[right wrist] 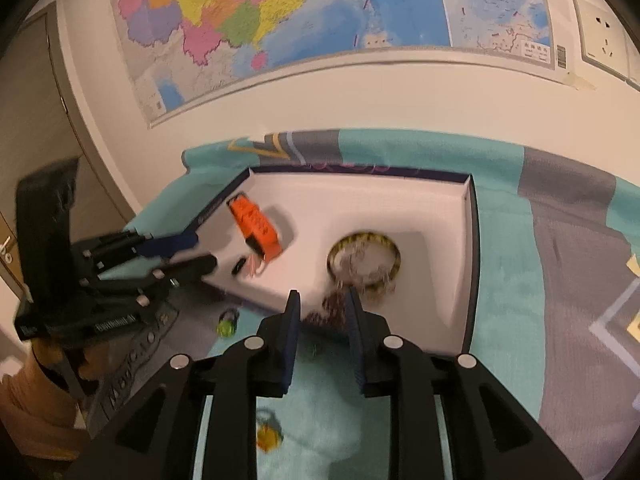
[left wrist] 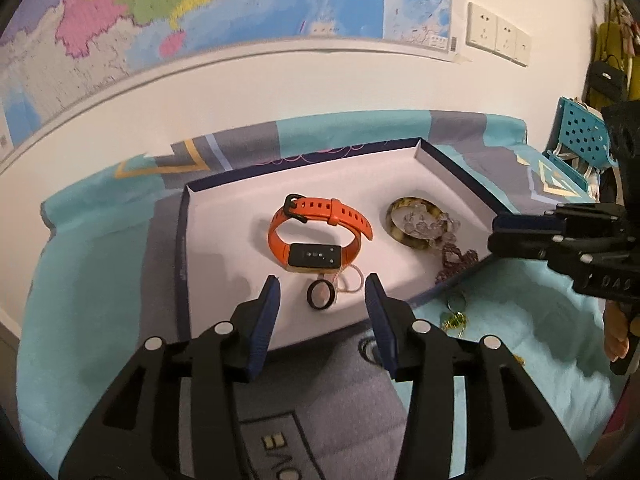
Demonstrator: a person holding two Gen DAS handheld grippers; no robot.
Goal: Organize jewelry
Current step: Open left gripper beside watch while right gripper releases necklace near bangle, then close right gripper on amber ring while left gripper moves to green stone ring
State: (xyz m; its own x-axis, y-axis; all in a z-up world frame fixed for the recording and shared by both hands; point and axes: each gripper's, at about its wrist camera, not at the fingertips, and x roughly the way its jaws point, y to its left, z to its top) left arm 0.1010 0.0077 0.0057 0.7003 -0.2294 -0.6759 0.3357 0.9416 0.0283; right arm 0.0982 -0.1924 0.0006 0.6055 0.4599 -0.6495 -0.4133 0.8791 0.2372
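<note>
Left wrist view: the left gripper (left wrist: 323, 290) stood moderately apart, holding nothing; a black ring (left wrist: 319, 295) lay between its fingertips on the box (left wrist: 224, 280) floor, beside the orange watch (left wrist: 316, 236).

Right wrist view: the right gripper (right wrist: 323, 307) stood narrowly apart, empty, with dark beads (right wrist: 330, 308) beyond the fingertips, near the bangle (right wrist: 364, 262).

An orange silicone watch band (left wrist: 320, 224) with a black face is seen centre frame, a yellow-and-brown mottled bangle (left wrist: 412, 218) right, in a white-lined, navy-edged cardboard tray (left wrist: 224, 216).
</note>
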